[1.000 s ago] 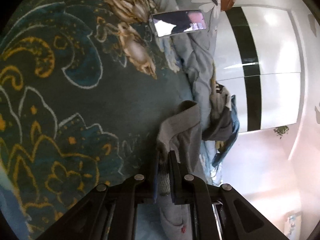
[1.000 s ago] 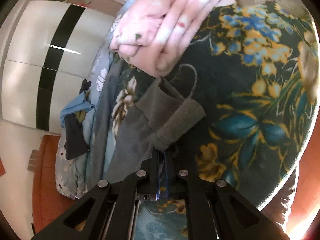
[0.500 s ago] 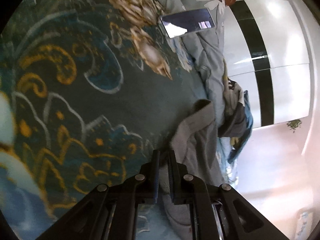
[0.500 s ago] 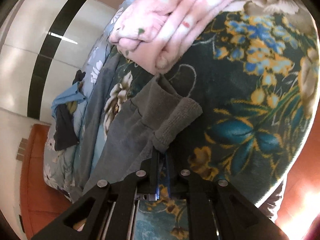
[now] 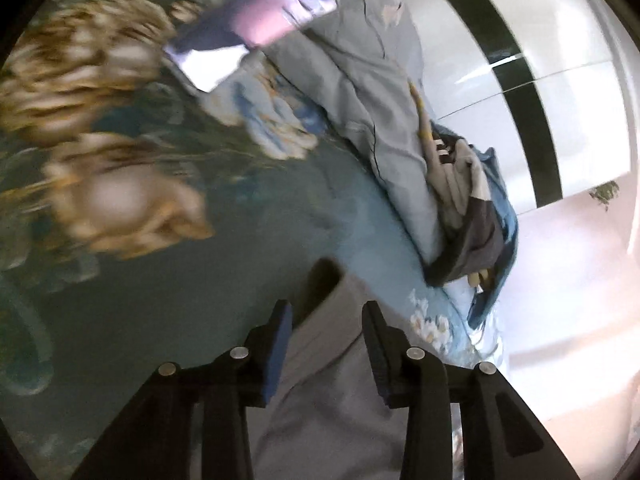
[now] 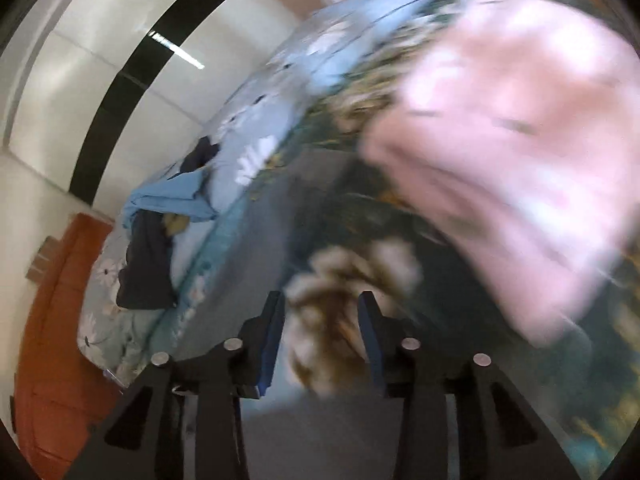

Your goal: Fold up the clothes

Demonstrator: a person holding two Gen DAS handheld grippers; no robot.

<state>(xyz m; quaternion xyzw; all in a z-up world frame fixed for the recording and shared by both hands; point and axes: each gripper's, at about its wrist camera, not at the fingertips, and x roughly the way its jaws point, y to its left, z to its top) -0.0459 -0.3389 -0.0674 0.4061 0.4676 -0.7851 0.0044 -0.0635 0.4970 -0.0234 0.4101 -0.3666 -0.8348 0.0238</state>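
Currently both grippers gape wide, gripping nothing: left gripper [image 5: 326, 344] straddles grey garment [image 5: 332, 400] on floral blanket [image 5: 160, 280]; right gripper [image 6: 322, 336] hovers, blurred.

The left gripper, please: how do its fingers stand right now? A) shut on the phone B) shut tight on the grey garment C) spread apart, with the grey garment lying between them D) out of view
C: the left gripper has its fingers set wide apart, and the grey garment lies in the gap without either pad visibly pinching it.
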